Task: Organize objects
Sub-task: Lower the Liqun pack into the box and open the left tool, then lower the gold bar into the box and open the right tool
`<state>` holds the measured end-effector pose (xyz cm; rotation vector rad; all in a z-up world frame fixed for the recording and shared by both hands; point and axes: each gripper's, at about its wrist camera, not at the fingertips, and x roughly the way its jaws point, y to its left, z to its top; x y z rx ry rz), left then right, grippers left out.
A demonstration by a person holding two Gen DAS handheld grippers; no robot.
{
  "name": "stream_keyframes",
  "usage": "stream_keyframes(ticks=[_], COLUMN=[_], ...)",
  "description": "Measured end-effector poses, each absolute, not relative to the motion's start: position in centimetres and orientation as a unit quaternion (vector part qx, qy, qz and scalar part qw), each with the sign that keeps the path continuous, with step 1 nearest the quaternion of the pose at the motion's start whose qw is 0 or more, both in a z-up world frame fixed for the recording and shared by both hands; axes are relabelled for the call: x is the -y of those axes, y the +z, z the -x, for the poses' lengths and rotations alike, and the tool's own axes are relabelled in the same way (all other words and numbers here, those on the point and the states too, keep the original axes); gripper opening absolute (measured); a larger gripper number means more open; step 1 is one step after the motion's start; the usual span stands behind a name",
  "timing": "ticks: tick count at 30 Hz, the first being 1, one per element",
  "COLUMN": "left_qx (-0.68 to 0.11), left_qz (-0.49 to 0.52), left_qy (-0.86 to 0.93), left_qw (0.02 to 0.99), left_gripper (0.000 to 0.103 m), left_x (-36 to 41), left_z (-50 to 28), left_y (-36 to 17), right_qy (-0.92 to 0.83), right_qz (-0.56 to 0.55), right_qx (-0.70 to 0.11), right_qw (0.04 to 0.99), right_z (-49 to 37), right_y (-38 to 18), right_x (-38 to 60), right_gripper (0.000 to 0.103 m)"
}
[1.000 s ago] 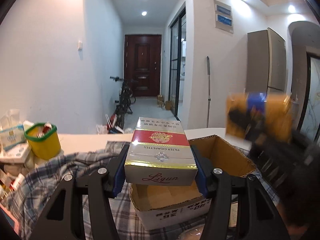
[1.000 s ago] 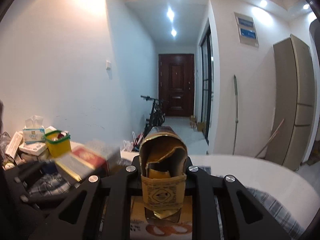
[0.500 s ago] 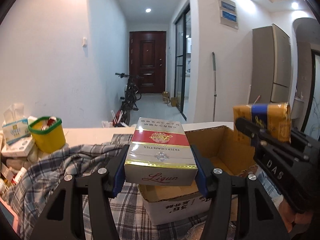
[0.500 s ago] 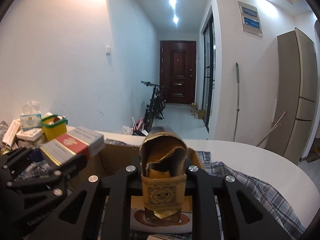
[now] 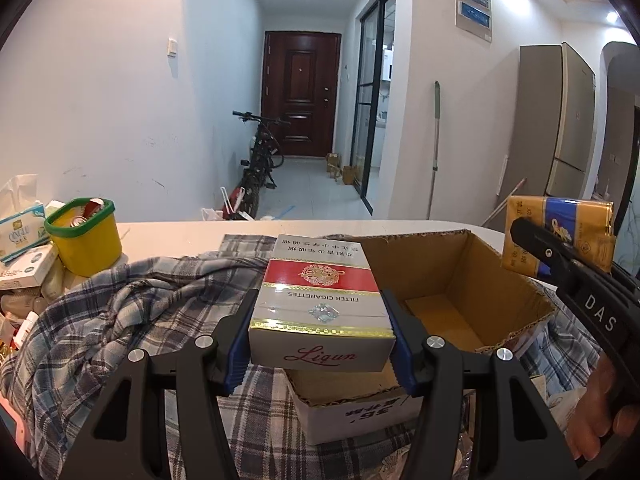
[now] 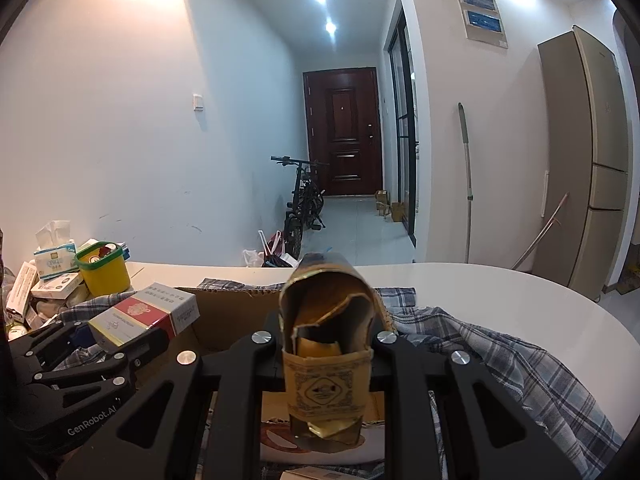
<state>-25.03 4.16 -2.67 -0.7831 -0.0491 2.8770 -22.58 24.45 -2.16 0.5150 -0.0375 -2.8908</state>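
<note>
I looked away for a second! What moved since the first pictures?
Both hand-held grippers came in over the open box. The left one carried its white-and-red carton lower and nearer; the right one brought its gold pack above the box. Nothing was let go. The yellow tub and plaid cloth stayed put.

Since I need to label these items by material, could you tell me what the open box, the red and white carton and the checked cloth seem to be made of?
Open box: corrugated cardboard, matte brown; fluted edges show along its rim.
Red and white carton: likely paperboard, glossy, with gold foil bands catching light.
Checked cloth: woven fabric, soft and rumpled into folds; the fibre cannot be told.
</note>
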Motion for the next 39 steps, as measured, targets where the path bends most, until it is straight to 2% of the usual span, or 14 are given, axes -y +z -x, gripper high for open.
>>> stream_keyframes(ticks=[2, 3, 4, 5, 6, 17, 30, 33, 34, 35, 36, 37, 38, 39], left_qx=[0.017, 0.015, 0.012, 0.010, 0.010, 0.010, 0.014, 0.024, 0.024, 0.024, 0.024, 0.025, 0.026, 0.026], left_qz=[0.271, 0.275, 0.277, 0.277, 0.272, 0.194, 0.204, 0.215, 0.217, 0.217, 0.217, 0.216, 0.214, 0.212], left_qy=[0.958, 0.957, 0.956, 0.957, 0.958, 0.980, 0.977, 0.974, 0.974, 0.974, 0.974, 0.974, 0.975, 0.975], left_qw=[0.090, 0.092, 0.092, 0.089, 0.085, 0.044, 0.060, 0.064, 0.063, 0.062, 0.062, 0.062, 0.062, 0.061], left_gripper=[0.060, 0.064, 0.069, 0.081, 0.084, 0.087, 0.087, 0.087, 0.087, 0.087, 0.087, 0.087, 0.087, 0.087], left_x=[-4.4, -4.5, -4.7, -4.8, -4.9, -3.9, -4.2, -4.0, -4.0, -4.0, -3.9, -3.9, -3.9, -3.9], left_z=[25.2, 25.2, 25.3, 25.2, 25.0, 22.1, 22.3, 22.7, 22.8, 22.8, 22.7, 22.7, 22.6, 22.5], left_y=[-2.9, -3.0, -3.0, -3.1, -3.0, -0.9, -1.0, -1.2, -1.2, -1.2, -1.3, -1.2, -1.2, -1.2], right_qy=[-0.979, -0.979, -0.979, -0.979, -0.979, -0.978, -0.975, -0.971, -0.969, -0.969, -0.968, -0.969, -0.973, -0.977], right_qz=[-0.174, -0.174, -0.174, -0.175, -0.175, -0.179, -0.193, -0.208, -0.213, -0.216, -0.218, -0.215, -0.201, -0.185], right_qx=[0.009, 0.008, 0.006, 0.004, 0.003, 0.006, -0.002, 0.003, 0.005, 0.008, 0.011, 0.017, 0.027, 0.036], right_qw=[0.103, 0.104, 0.104, 0.105, 0.106, 0.110, 0.109, 0.121, 0.123, 0.122, 0.120, 0.118, 0.112, 0.102], right_z=[22.5, 22.6, 22.5, 22.6, 22.6, 22.6, 23.0, 23.4, 23.5, 23.6, 23.6, 23.6, 23.3, 22.9], right_y=[-2.2, -2.1, -2.2, -2.2, -2.2, -2.3, -2.6, -2.8, -3.0, -3.1, -3.2, -3.2, -3.0, -2.8], right_x=[-24.3, -24.2, -24.1, -24.0, -23.9, -24.0, -23.8, -23.8, -23.9, -23.9, -24.0, -24.1, -24.4, -24.7], right_gripper=[0.017, 0.017, 0.017, 0.017, 0.017, 0.017, 0.018, 0.021, 0.023, 0.037, 0.071, 0.086, 0.096, 0.097])
